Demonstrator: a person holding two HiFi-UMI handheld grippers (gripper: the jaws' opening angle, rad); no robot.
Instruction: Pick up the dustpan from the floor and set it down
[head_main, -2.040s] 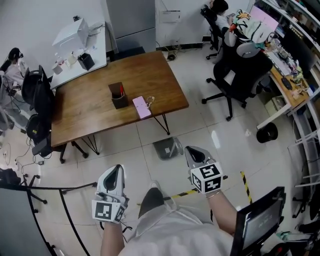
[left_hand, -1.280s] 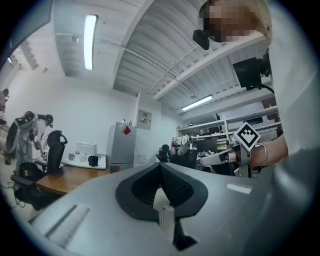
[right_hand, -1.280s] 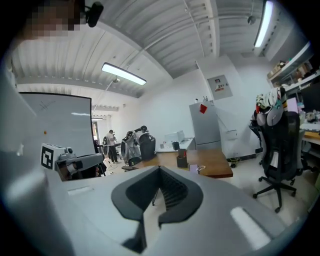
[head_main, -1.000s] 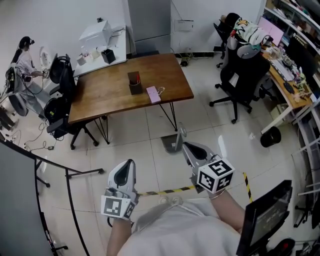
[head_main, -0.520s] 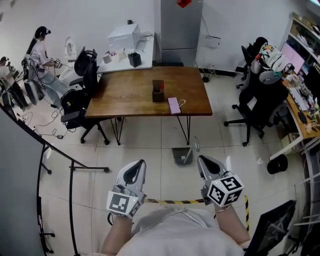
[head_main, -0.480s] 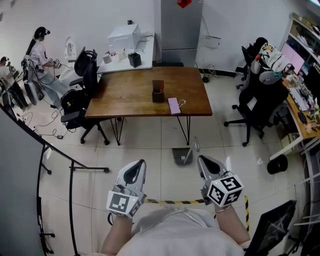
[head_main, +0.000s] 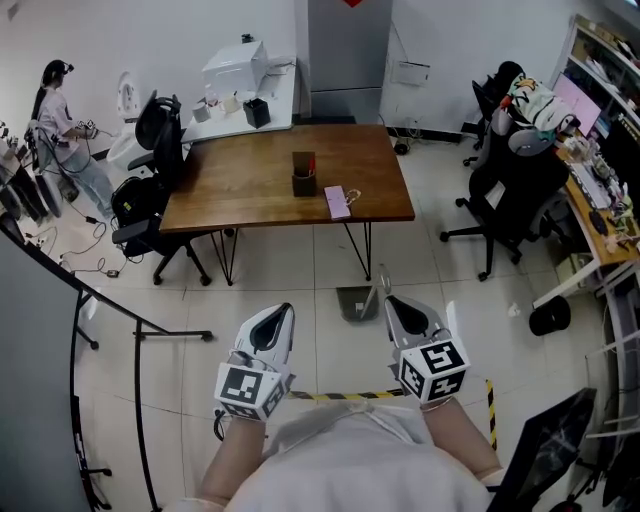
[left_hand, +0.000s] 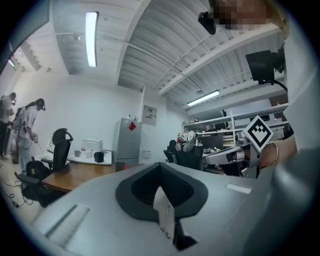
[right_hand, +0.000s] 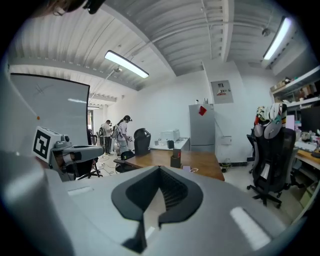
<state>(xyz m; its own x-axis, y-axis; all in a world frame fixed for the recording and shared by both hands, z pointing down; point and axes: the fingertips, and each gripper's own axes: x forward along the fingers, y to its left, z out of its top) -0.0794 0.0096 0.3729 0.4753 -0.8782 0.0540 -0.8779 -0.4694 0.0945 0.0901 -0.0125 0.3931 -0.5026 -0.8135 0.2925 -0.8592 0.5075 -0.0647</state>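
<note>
On the tiled floor (head_main: 300, 265), just in front of the wooden table (head_main: 250, 185), lies the dustpan (head_main: 355, 301). Seen from the head view, it shows between the two grippers, close beside the tip of the right gripper (head_main: 396, 303) and farther from the left gripper (head_main: 279, 312). Neither touches it, and neither gripper view has it in sight; both look level across the room, over the table.

It is a small grey dustpan, lying flat on the tiles, with a thin handle that stands up at its right edge.

Both pairs of jaws are pressed together with nothing between them: the left gripper's (left_hand: 163, 196) black pads meet along one line, and so do the right gripper's (right_hand: 152, 202).
</note>
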